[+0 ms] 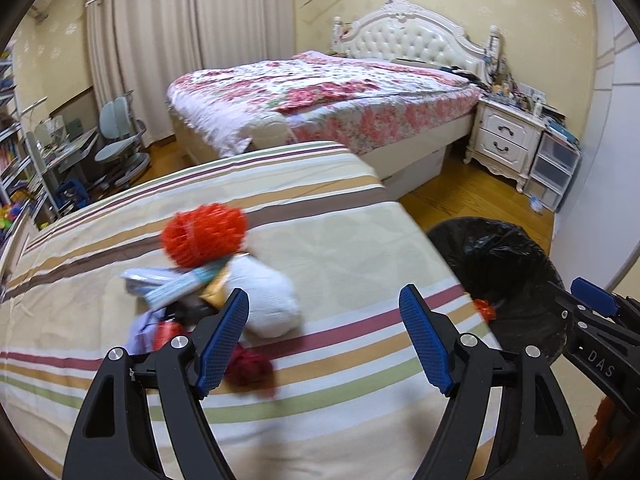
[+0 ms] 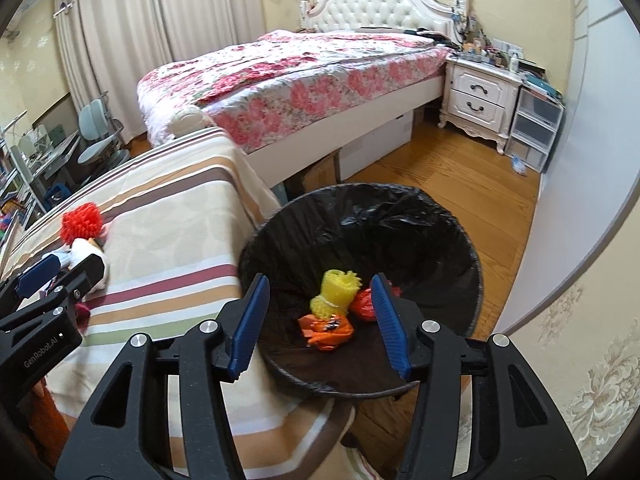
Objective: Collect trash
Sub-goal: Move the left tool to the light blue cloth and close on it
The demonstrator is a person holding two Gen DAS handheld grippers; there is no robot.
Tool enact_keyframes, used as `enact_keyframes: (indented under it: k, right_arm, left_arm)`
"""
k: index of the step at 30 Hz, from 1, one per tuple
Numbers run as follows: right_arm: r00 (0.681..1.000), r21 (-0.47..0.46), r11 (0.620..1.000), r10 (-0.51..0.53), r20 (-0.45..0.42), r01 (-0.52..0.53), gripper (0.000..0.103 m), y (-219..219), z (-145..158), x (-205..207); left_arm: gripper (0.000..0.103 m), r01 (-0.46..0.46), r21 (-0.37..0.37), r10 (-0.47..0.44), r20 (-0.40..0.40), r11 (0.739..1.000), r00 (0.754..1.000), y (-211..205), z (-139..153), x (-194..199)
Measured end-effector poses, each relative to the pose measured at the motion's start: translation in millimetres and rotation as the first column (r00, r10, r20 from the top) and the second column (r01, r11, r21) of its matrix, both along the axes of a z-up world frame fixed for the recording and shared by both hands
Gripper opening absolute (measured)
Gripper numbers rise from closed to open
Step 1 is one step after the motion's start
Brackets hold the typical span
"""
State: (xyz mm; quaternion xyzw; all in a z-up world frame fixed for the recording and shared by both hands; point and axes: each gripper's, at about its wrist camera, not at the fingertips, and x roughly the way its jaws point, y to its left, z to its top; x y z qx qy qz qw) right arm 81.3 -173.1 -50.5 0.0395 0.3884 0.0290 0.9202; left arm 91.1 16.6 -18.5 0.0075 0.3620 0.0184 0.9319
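Left wrist view: left hand-held gripper (image 1: 324,336) wide open, nothing between blue pads, over striped bed cover (image 1: 340,392). "DAS" readable on black body of right hand-held gripper (image 1: 600,304) at right edge, rest of word cut off. Trash pile (image 1: 208,280) on striped cover just ahead-left of left finger: red-orange foam net (image 1: 204,236) on top, white wad (image 1: 272,304) beside it, pale blue wrapper (image 1: 172,284), dark red scrap (image 1: 250,366) partly behind left pad; all motion-blurred, finer detail unreadable. Black-lined trash bin (image 1: 500,264) at right off the bed edge, only one orange scrap (image 1: 485,309) visible at its near rim, bin floor not seen from here. Right wrist view: right hand-held gripper (image 2: 318,324) open, pads apart, gripping nothing, held above trash bin (image 2: 360,208). "GenRobot.AI" printed on left hand-held gripper (image 2: 48,272) body at left edge. Bin interior visible here only: yellow foam net (image 2: 336,292), orange wrapper (image 2: 326,330) in front of it, red-orange scrap (image 2: 362,304) partly behind right pad, all lying on black liner. Trash pile (image 2: 84,236) small at far left, red net (image 2: 82,220) and white wad (image 2: 90,250) recognisable, rest hidden by left gripper. Also here only: gap between striped bed and floral bed (image 2: 300,72), wood floor (image 2: 460,184) around bin.
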Motion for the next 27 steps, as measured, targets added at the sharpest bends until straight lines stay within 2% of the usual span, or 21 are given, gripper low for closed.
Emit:
enact_keyframes:
  k: [6,15,20,23,25,27]
  right_arm:
    - [0.997,-0.004,0.997,0.075,-0.003,-0.075,0.058,38.7,1.8,-0.5]
    - [0.986,-0.019,0.986,0.168,-0.020,-0.168,0.058,83.5,-0.6,-3.7]
    - [0.981,-0.028,0.981,0.190,-0.027,-0.191,0.058,95.8,-1.8,-4.7]
    - [0.980,-0.032,0.980,0.197,-0.032,-0.198,0.058,99.5,-2.8,-5.0]
    - [0.979,-0.034,0.979,0.201,-0.034,-0.202,0.058,101.4,-3.2,-6.2]
    - [0.978,-0.035,0.978,0.204,-0.036,-0.206,0.058,102.8,-3.7,-7.0]
  left_arm:
    - [0.075,-0.089,0.000,0.089,-0.021,0.996,0.996,44.5,-5.7,-16.3]
    - [0.073,-0.212,-0.016,0.211,-0.040,0.977,0.977,112.2,-13.9,-32.6]
    - [0.068,-0.221,-0.038,0.218,-0.070,0.975,0.974,129.5,-23.3,-36.7]
    - [0.066,-0.214,-0.035,0.212,-0.062,0.976,0.975,130.3,-24.5,-35.6]
    - [0.062,-0.211,-0.029,0.209,-0.062,0.977,0.976,131.6,-24.0,-34.0]
    - [0.057,-0.204,-0.062,0.199,-0.076,0.977,0.977,136.8,-23.9,-33.9]
